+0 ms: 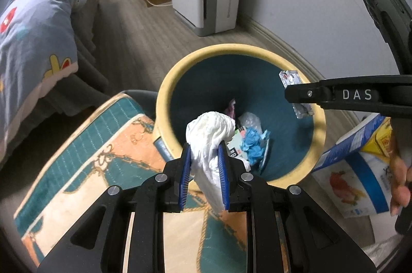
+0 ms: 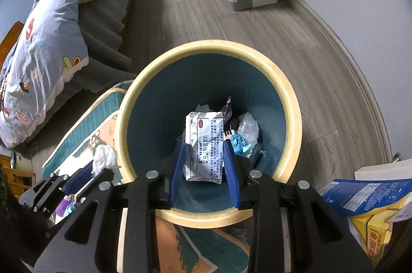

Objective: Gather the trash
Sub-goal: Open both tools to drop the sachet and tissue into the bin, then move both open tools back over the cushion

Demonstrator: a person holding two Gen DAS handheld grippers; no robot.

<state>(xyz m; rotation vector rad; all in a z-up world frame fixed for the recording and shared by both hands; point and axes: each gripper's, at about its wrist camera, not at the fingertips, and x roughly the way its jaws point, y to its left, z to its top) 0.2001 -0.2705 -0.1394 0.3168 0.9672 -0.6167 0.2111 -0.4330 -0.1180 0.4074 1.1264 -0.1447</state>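
Bedroom floor of grey wood planks (image 2: 195, 23), bed with patterned quilt (image 1: 33, 41) at upper left. Yellow-rimmed teal trash bin (image 2: 291, 103) sits at frame centre, holding wrappers. Left gripper (image 1: 204, 159) is clamped on a crumpled white tissue (image 1: 211, 134) at the bin's near rim. Right gripper (image 2: 204, 159) pinches a silver medicine sachet (image 2: 204, 144) above the bin's interior.

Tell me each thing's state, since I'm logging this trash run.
Left tool: shut on the crumpled white tissue, over the bin's near rim.
Right tool: shut on the silver foil medicine sachet, above the bin.
Round teal bin with cream rim: upright, open, partly filled.
Blue wrapper: crumpled inside.
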